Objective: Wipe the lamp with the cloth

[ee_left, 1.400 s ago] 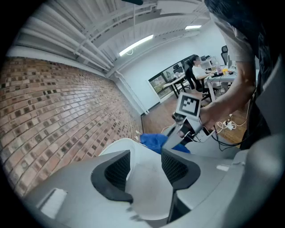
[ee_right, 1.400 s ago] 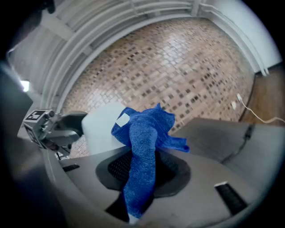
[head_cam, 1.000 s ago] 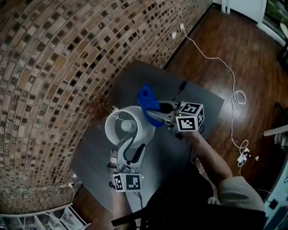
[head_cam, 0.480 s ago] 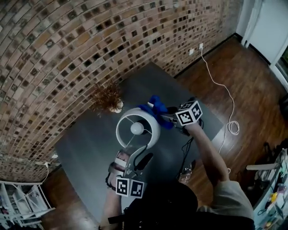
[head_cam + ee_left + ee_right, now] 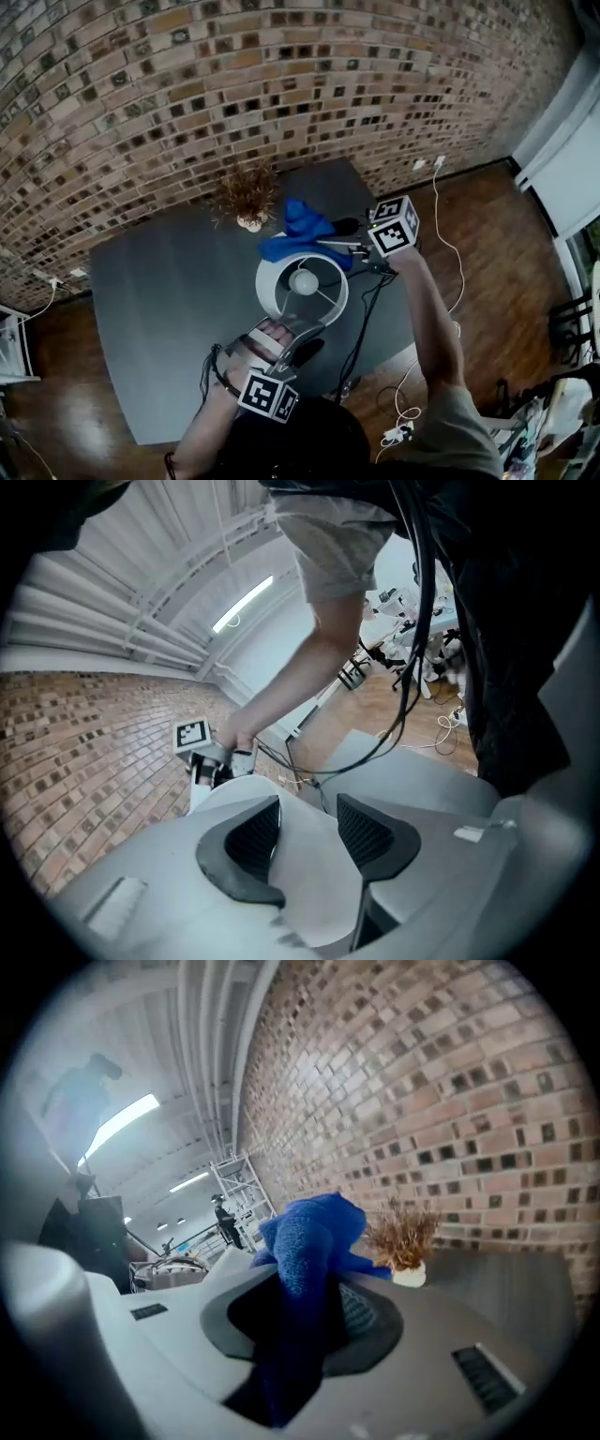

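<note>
The lamp [image 5: 302,284] stands on the surface [image 5: 159,300]. The left hand-held gripper [image 5: 295,333] is at the lamp's near rim, with its jaws clamped on the white shade. The right hand-held gripper [image 5: 339,247] is at the lamp's far rim, with its jaws clamped on the blue cloth [image 5: 300,234]. In the head view the cloth overlaps that rim. A plant [image 5: 246,195] stands just beyond the lamp.

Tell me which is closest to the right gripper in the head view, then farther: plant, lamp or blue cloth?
1. The blue cloth: held in the right gripper's jaws.
2. The lamp: just under the jaws in the picture.
3. The plant: farther off, by the brick wall.
</note>
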Demonstrator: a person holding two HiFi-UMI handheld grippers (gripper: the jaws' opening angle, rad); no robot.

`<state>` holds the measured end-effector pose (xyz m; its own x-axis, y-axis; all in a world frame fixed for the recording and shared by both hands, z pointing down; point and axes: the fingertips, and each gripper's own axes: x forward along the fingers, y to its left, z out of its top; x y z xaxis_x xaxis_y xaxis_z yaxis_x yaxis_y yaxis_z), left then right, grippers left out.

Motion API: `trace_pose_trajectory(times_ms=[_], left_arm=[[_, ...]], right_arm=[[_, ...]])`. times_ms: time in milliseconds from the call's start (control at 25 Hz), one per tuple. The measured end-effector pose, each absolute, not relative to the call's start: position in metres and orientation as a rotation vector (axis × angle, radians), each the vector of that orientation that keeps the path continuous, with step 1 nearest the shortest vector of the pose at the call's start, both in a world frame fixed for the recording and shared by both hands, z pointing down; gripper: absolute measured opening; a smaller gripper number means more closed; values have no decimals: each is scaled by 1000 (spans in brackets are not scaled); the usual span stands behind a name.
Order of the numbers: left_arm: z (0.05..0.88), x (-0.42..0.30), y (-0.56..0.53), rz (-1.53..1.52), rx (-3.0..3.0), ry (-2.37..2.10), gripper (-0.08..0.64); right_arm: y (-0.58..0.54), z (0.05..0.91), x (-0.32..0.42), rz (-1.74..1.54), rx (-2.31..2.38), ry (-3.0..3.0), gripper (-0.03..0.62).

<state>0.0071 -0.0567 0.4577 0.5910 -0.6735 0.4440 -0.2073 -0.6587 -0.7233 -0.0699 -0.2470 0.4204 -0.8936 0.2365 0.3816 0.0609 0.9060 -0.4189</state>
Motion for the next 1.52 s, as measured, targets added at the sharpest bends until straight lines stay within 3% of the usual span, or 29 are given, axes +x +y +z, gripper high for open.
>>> trace_pose_trajectory(times_ms=[240, 360, 480, 600, 760, 1080, 1360, 1520], left_arm=[[457, 9, -56, -957, -2184, 695, 192], [458, 7, -54, -950, -2183, 658, 192], [450, 9, -58, -928, -2186, 675, 192], [446, 8, -60, -916, -2194, 681, 192], [443, 4, -61, -899, -2210, 684, 177], [442, 5, -56, -870, -2215, 651, 173], [435, 2, -64, -853, -2216, 659, 173], [437, 2, -64, -854, -2214, 656, 173]], right_arm=[[-315, 523, -50, 509, 33, -2332, 114], [-309, 475, -71, 356, -37, -2401, 112], [-266, 384, -114, 120, -367, -2480, 114], [-214, 356, -134, -60, -699, -2350, 114], [-196, 411, -140, -42, -821, -2099, 114], [-281, 529, -160, -6, -433, -1991, 114], [-176, 385, -183, -249, -974, -2090, 114], [-134, 412, -169, -338, -1128, -1797, 114]])
